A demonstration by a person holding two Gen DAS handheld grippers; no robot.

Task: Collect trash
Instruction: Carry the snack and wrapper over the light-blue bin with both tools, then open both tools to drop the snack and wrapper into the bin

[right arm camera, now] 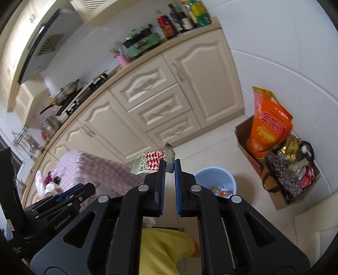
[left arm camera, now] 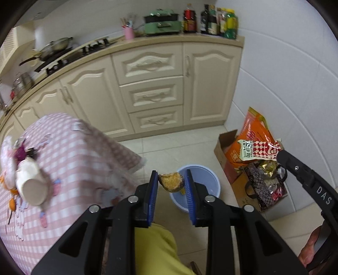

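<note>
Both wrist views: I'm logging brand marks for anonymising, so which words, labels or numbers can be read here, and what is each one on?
"DAS": white letters on the black body of the right gripper, seen from the left wrist.
"GenRobot.AI": on the black body of the left gripper, seen from the right wrist.
Snack wrapper: print too small to read.
Orange bag: large characters, blurred.
Bottles on the counter: labels too small.

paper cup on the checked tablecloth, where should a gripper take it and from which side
The paper cup lies tipped on its side on the pink checked tablecloth, open mouth toward the camera. Probably best to come from above and close across the mid-wall, since the rim would crush and the base faces away.
</note>
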